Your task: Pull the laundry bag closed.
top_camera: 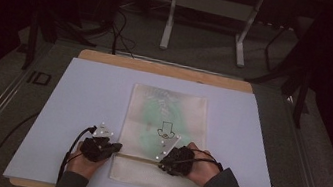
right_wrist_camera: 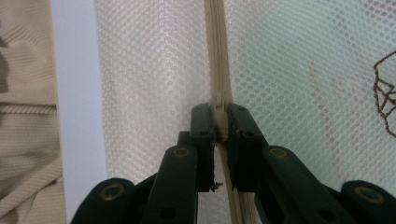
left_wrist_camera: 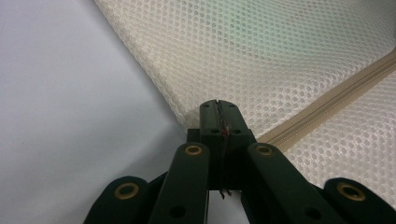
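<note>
Your mesh bag (top_camera: 165,124) lies flat on the pale sheet (top_camera: 83,95) that covers the bench, nearer the near edge than the far one, its zipper (top_camera: 139,158) running across the bag close to you. Your left gripper (top_camera: 117,146) is clamped shut on the bag's left edge (left_wrist_camera: 187,119), right where the zipper ends; that reads as an anchor, so the fabric cannot bunch. Your right gripper (top_camera: 162,160) has its jaws closed on the zipper pull (right_wrist_camera: 220,119), the tape (right_wrist_camera: 215,56) running straight ahead of them. Held this way, you look set to draw the slider along while the left holds tension.
</note>
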